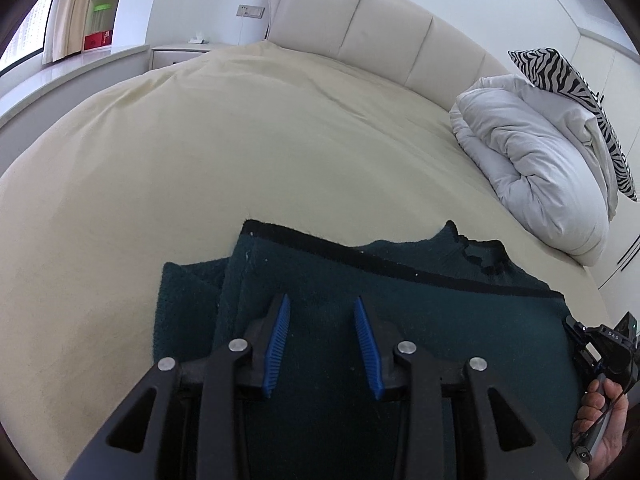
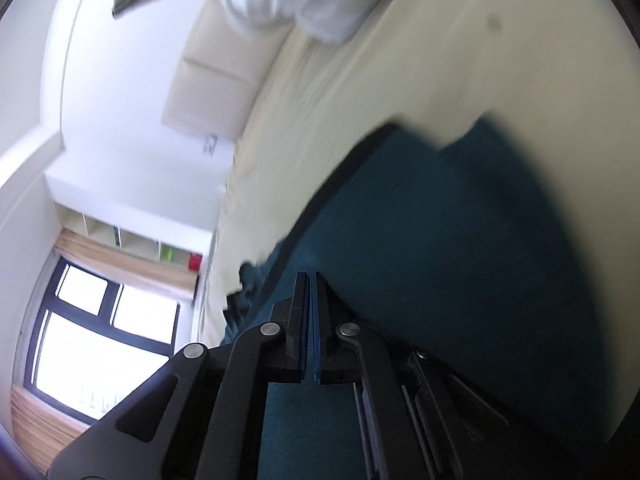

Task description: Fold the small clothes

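A dark teal garment (image 1: 400, 320) with a black band lies partly folded on the cream bed sheet (image 1: 200, 160). My left gripper (image 1: 322, 304) is open and empty, its blue pads just above the garment's near part. My right gripper (image 2: 312, 280) has its jaws closed together with nothing visible between them, over the same garment (image 2: 420, 240); that view is tilted and blurred. The right gripper's body and the hand holding it show at the right edge of the left wrist view (image 1: 604, 360).
A rolled white duvet (image 1: 532, 152) and a zebra-print pillow (image 1: 560, 76) lie at the bed's right side. A padded headboard (image 1: 360, 24) stands behind. A nightstand (image 1: 180, 52) and shelves (image 1: 100, 20) are at the far left.
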### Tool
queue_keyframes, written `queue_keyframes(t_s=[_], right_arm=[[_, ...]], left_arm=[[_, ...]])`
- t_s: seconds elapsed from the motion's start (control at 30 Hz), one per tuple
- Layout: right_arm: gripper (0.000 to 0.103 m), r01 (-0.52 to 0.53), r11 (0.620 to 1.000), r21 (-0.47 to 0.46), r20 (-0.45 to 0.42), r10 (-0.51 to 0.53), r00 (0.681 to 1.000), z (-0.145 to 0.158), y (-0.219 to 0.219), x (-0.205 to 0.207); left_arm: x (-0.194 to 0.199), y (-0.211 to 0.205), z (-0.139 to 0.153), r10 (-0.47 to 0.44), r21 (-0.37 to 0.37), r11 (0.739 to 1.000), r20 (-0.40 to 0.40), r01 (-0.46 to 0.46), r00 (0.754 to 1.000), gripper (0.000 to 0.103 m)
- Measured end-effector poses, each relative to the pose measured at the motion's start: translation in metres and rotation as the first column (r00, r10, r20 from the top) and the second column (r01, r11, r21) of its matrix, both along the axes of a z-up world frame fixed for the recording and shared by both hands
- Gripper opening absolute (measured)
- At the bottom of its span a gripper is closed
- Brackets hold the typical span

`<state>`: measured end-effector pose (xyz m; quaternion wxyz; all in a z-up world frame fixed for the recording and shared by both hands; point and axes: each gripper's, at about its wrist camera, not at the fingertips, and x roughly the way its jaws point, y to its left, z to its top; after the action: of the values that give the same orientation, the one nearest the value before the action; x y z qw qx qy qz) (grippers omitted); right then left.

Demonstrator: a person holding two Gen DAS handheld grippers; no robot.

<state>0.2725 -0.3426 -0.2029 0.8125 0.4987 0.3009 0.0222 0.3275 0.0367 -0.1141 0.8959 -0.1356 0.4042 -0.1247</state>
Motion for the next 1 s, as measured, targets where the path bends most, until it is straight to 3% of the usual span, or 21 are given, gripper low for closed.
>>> queue_keyframes(t_s=[0.13, 0.23, 0.27, 0.37, 0.43, 0.5, 0.53, 0.63, 0.67, 0.73, 0.87, 1.0], right_arm=[[0.0, 0.198, 0.98, -0.013, -0.056, -0.198, 0.979, -0.002, -0.034, -0.042], [0.009, 0.237, 0.965, -0.108, -0.091, -0.247, 0.965, 0.019, -0.034, -0.07], [0.009, 0.224, 0.965, -0.134, -0.062, -0.233, 0.97, 0.032, -0.025, -0.079], [0.009, 0.13, 0.985, -0.117, 0.032, -0.127, 0.991, 0.066, 0.019, -0.09], [0.016, -0.046, 0.99, -0.136, 0.072, 0.056, 0.996, 0.079, 0.085, -0.081], [0.022, -0.249, 0.959, -0.134, 0.044, 0.257, 0.965, 0.073, 0.151, -0.064], [0.022, -0.309, 0.943, -0.119, 0.035, 0.315, 0.948, 0.068, 0.162, -0.056], [0.022, -0.389, 0.92, -0.045, -0.073, 0.386, 0.92, 0.031, 0.197, -0.044], [0.017, -0.377, 0.926, -0.001, -0.104, 0.375, 0.921, 0.017, 0.195, -0.044], [0.014, -0.319, 0.946, 0.048, -0.056, 0.322, 0.945, 0.009, 0.176, -0.055], [0.014, -0.138, 0.99, 0.028, -0.054, 0.14, 0.989, 0.011, 0.109, -0.088], [0.014, 0.051, 0.998, -0.019, -0.074, -0.053, 0.996, 0.013, 0.039, -0.126]], left_arm=[[-0.014, 0.008, 0.01, 0.029, 0.009, 1.0, 0.001, -0.029, 1.0, 0.037], [-0.04, 0.011, 0.022, 0.042, 0.022, 0.999, 0.022, -0.042, 0.999, 0.037], [-0.053, 0.008, 0.026, 0.033, 0.026, 0.999, 0.035, -0.034, 0.999, 0.037], [-0.092, -0.014, 0.033, -0.052, 0.064, 0.997, 0.067, 0.048, 0.996, 0.037], [-0.111, -0.028, 0.029, -0.102, 0.081, 0.992, 0.049, 0.097, 0.994, 0.04], [-0.12, -0.031, 0.021, -0.103, 0.113, 0.989, 0.031, 0.099, 0.994, 0.04], [-0.122, -0.028, 0.017, -0.093, 0.126, 0.988, 0.019, 0.09, 0.995, 0.04], [-0.122, -0.009, 0.014, -0.067, 0.1, 0.993, -0.011, 0.068, 0.998, 0.038], [-0.123, -0.004, 0.014, -0.063, 0.107, 0.992, -0.017, 0.065, 0.998, 0.034], [-0.125, 0.004, 0.014, -0.057, 0.109, 0.992, -0.023, 0.059, 0.998, 0.033], [-0.131, 0.008, 0.009, -0.05, 0.109, 0.993, -0.038, 0.054, 0.998, 0.033], [-0.131, 0.004, 0.007, -0.044, 0.132, 0.99, -0.043, 0.05, 0.998, 0.033]])
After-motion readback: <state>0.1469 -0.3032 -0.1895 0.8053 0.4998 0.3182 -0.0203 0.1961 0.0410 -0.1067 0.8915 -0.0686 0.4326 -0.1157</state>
